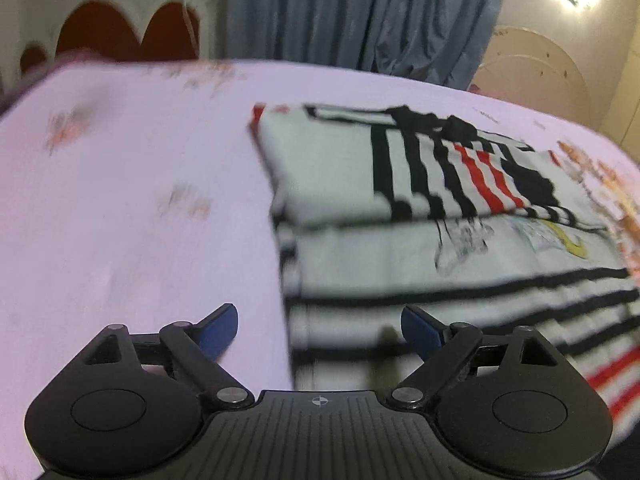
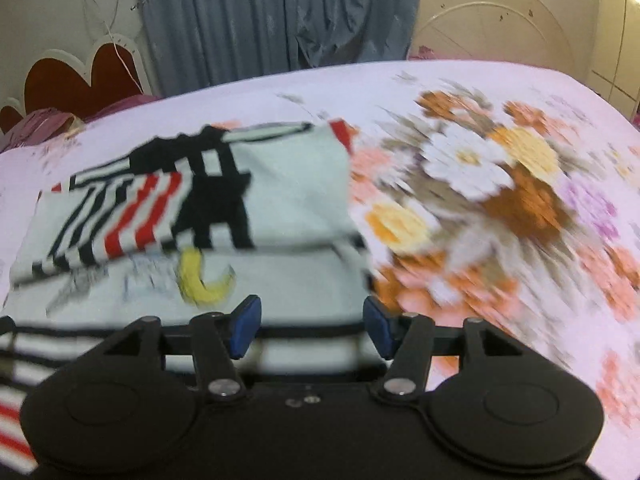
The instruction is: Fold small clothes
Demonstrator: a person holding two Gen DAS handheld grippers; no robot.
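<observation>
Two grippers hang over a striped shirt [image 1: 420,200] lying partly folded on the floral bedsheet [image 1: 120,200], a blue curtain [image 1: 360,12] at the far side. The left gripper [image 1: 320,330] gapes wide at the shirt's near left edge, gripping nothing. The right gripper [image 2: 312,330] stands moderately apart over the near right edge, pads clear of the cloth.
</observation>
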